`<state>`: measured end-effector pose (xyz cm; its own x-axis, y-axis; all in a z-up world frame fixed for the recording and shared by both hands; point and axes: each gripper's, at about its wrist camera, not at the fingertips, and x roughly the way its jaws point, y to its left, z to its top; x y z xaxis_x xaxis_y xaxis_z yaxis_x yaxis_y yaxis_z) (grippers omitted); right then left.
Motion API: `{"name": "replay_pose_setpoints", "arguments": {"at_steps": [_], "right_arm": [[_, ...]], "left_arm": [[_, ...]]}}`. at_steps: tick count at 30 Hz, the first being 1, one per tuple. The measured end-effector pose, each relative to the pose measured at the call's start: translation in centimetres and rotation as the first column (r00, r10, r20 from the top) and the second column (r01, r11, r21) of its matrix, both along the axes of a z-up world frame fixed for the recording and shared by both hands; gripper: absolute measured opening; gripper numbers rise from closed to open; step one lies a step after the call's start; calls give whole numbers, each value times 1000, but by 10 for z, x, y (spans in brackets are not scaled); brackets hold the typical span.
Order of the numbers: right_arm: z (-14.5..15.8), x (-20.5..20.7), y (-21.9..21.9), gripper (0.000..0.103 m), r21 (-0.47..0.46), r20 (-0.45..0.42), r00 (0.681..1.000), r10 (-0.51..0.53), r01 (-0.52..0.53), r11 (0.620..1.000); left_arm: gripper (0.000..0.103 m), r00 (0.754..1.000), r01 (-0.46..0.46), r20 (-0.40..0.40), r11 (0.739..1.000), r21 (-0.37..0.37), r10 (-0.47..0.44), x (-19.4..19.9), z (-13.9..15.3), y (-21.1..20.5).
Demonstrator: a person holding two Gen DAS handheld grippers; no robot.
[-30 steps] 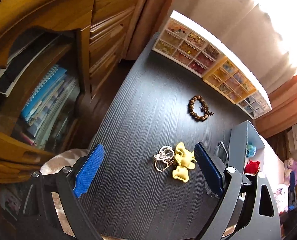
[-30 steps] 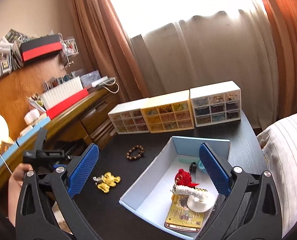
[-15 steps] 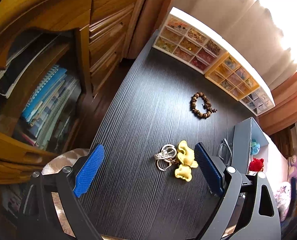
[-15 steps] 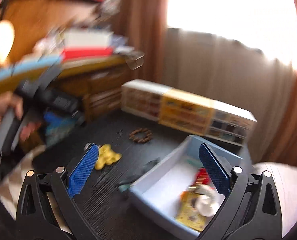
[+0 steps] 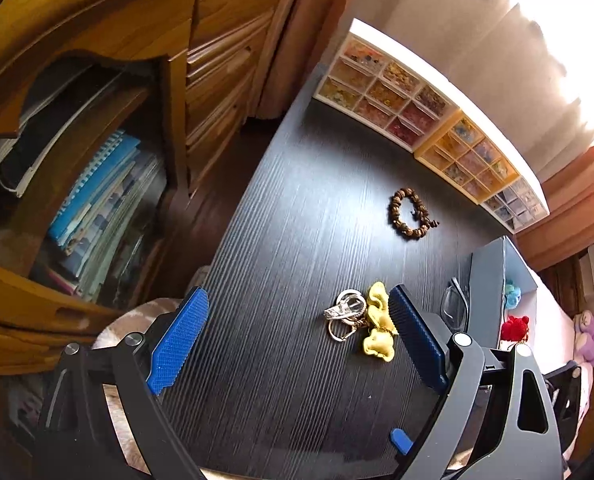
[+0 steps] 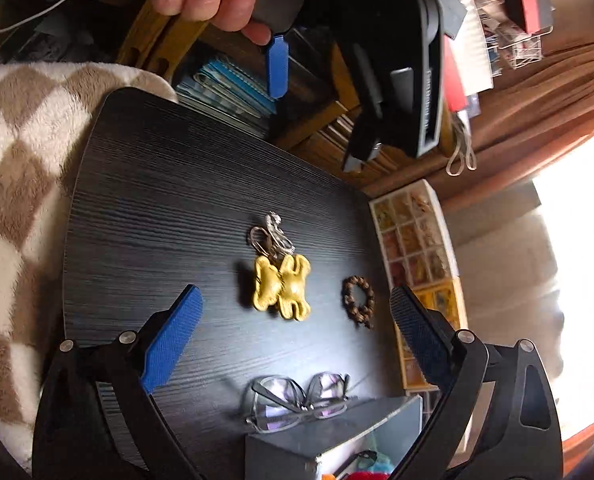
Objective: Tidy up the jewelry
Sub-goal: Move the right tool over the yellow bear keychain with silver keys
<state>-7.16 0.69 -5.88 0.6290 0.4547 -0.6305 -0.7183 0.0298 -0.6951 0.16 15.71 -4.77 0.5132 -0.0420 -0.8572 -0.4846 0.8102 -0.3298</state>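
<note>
Hovering mid-frame over the yellow keychain (image 6: 282, 288), the right gripper (image 6: 297, 332) was closing its spread, empty fingers; its loose metal rings (image 6: 271, 236) could slip free on the desk (image 6: 137, 200).

No text, label, brand, number or sign can be read in either view. The only trace of lettering is a strip of pale raised characters along the dark grey plastic body of the handheld device (image 6: 427, 92) seen in the right wrist view, above the far edge of the black wood-grain worktop (image 6: 157, 208); they are too blurred and too small to make out.
</note>
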Motion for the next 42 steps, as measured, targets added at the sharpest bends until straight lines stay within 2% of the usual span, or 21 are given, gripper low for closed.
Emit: {"name": "replay_pose_setpoints", "arguments": {"at_steps": [16,25,31,35,42], "right_arm": [[-17,8,22,90,-71,61,998,-4,8,997],[-28,9,31,90,-88,114,992,-52,62,994],[-38,4,35,90,-94,208,974,-88,109,990],[-47,3,38,90,-97,294,949,-115,149,984],[-54,10,41,87,-86,367,916,-162,206,975]], "left_arm": [[91,1000,26,1,999,-23,-26,3,-5,-1],[91,1000,27,5,999,-28,-27,3,-4,-1],[91,999,30,13,999,-33,-30,3,-2,-1],[91,999,37,13,999,-36,-37,5,-4,-2],[91,999,41,12,998,-47,-41,9,-8,-1]]}}
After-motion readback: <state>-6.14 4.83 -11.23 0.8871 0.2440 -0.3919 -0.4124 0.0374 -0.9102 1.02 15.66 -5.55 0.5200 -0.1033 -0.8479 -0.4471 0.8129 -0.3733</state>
